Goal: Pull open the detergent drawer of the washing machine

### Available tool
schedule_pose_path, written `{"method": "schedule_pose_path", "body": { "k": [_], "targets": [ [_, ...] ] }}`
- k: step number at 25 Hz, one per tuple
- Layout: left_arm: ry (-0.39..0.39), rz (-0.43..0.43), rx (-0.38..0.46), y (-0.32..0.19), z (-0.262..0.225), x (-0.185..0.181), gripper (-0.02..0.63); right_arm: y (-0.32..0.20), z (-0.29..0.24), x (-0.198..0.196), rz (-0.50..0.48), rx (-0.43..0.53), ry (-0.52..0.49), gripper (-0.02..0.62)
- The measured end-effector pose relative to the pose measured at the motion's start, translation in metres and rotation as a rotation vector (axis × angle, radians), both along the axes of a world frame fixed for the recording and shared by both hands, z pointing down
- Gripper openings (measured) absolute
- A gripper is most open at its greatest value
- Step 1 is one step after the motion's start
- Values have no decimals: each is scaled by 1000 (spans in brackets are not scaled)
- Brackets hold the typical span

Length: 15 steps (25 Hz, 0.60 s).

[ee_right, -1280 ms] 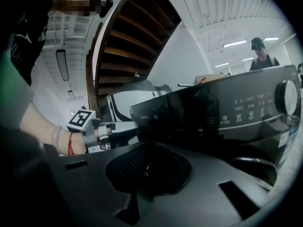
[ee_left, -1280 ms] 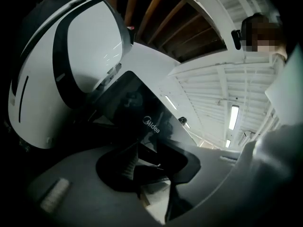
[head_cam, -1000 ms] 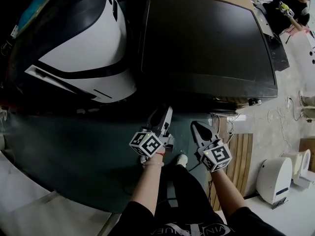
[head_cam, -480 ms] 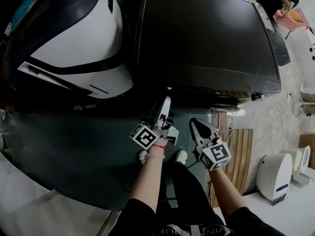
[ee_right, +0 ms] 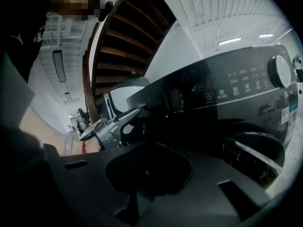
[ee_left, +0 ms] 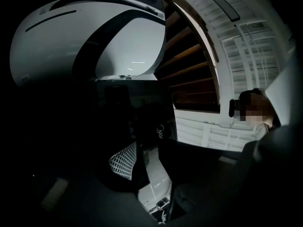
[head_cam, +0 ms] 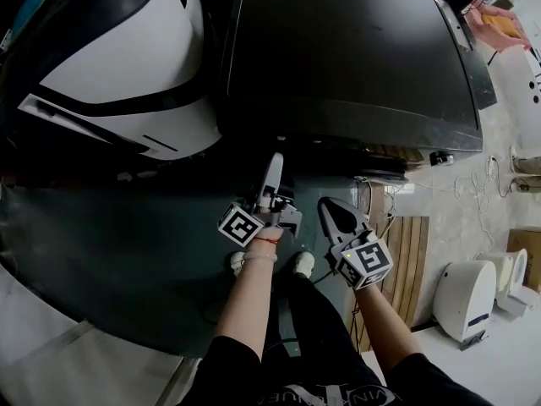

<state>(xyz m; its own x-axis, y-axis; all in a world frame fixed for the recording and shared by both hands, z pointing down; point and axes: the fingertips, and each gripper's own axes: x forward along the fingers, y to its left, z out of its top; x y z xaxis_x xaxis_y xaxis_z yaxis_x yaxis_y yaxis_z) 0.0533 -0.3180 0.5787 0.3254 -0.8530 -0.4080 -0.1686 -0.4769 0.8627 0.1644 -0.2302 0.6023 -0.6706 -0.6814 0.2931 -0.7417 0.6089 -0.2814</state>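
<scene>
left hand-held gripper (head_cam: 275, 163) upturned, jaws wider

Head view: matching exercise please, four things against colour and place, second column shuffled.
Things:
1 washing machine
2 rounded appliance
3 slatted board
4 small floor unit

Colour and place:
a brown, right of centre
b white, lower right
c black, top centre
d white with dark bands, upper left

Pairs: 1-c, 2-d, 3-a, 4-b

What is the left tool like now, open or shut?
Open. The left tool has just been opening its jaws; its own view shows a bright gap between them with nothing held.
</scene>
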Motion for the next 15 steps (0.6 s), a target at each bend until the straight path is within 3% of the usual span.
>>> {"method": "schedule_pose_path", "body": {
  "k": [4,11,15],
  "targets": [
    [-24,-12,5,-3,2,-3,132,3,1,4,-7,-3,-1,12],
    [104,-18,71,-4,-10,-1,131,5,4,14,-14,-5,-12,12],
    [151,-55,46,-5,-10,-1,111,5,2,20,-18,-1,-15,14]
  ]
}}
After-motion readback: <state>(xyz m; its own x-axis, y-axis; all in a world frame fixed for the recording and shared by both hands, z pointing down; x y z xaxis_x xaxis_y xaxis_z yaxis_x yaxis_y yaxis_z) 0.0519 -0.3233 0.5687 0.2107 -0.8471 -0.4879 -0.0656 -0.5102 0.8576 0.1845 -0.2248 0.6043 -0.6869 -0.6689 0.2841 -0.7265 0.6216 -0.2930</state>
